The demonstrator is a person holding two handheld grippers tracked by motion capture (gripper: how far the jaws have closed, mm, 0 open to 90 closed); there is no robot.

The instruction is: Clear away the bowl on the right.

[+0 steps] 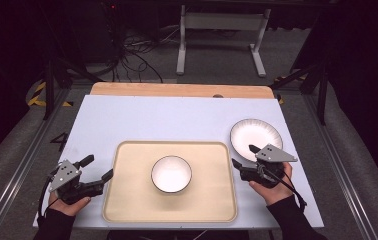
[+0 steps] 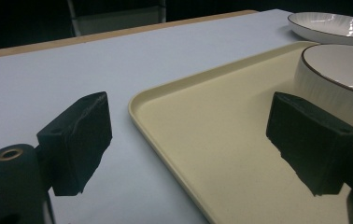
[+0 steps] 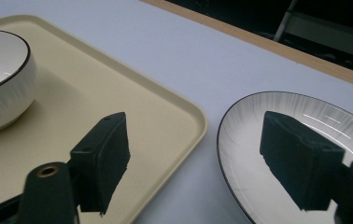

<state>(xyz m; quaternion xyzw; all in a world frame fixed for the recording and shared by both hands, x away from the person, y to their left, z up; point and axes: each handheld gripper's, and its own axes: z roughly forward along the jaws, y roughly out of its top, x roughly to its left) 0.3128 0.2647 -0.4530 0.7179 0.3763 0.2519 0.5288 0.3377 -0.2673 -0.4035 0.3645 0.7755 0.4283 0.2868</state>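
Note:
A white bowl [image 1: 171, 173] with a dark rim stands in the middle of a beige tray [image 1: 132, 185]. To the right of the tray, a white plate [image 1: 254, 136] with a dark rim lies on the pale table cover. My left gripper [image 1: 101, 167] is open at the tray's left edge, one jaw over the cover and one over the tray [image 2: 221, 140], nothing between them. My right gripper [image 1: 243, 155] is open low between the tray's right edge and the plate's near rim. In the right gripper view one jaw hangs over the tray [image 3: 156, 121] and the other over the plate [image 3: 277, 107].
The pale cover [image 1: 167, 120] lies on a wooden table whose far edge [image 1: 177, 90] shows behind it. A white metal stand [image 1: 222, 30] and loose cables [image 1: 132, 55] are on the floor beyond. Dark frame rails run along both sides.

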